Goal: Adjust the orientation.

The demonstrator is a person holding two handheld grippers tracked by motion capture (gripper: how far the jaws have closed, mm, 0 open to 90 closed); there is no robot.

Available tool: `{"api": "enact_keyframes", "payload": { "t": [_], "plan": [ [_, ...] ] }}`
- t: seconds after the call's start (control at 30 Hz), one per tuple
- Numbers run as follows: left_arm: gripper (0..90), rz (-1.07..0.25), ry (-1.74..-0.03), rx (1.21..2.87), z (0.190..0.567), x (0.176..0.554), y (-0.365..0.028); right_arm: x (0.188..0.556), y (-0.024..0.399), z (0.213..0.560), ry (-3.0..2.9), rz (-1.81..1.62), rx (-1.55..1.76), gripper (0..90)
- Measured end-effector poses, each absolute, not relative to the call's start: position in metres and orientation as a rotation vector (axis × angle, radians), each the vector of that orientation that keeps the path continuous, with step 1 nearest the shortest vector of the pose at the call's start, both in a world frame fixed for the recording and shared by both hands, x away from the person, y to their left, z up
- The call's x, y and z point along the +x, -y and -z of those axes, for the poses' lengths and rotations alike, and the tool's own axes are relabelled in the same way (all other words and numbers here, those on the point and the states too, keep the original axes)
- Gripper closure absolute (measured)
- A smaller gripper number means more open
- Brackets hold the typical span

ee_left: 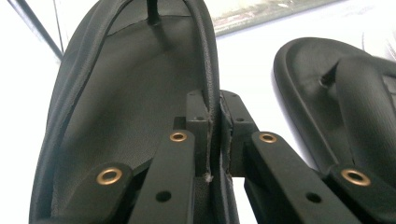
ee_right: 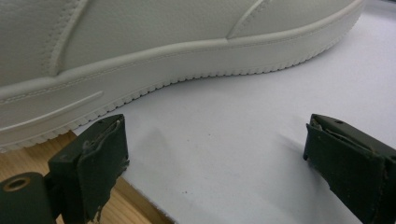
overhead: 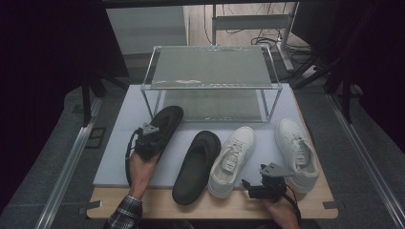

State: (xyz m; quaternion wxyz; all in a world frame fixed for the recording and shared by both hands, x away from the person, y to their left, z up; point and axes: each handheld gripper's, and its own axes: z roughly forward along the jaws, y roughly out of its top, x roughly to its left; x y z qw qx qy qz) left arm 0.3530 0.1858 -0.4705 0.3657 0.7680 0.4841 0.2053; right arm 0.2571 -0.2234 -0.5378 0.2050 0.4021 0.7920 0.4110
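Two tiers of the rack [overhead: 210, 86] (both bare); sandal [overhead: 167, 125] gripped outside.

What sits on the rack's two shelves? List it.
The rack's top shelf holds nothing. The visible part of the lower shelf looks bare too, but its rear part is hidden under the top shelf.

high view is dim, dark at its edges and slightly soft; both gripper views are brighter, near parts blurred, the white mat [ee_left: 18, 116] glaring.
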Motion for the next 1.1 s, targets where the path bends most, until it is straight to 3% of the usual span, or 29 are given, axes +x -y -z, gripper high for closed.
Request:
{"api": "enact_keyframes", "payload": {
  "t": [1.1],
  "plan": [
    [83.3, -0.595, -1.352, 1.918, 0.475, 0.423, -0.158, 0.257, 0.223, 0.538, -2.202, -1.148, 1.123, 7.5]
  ]
}}
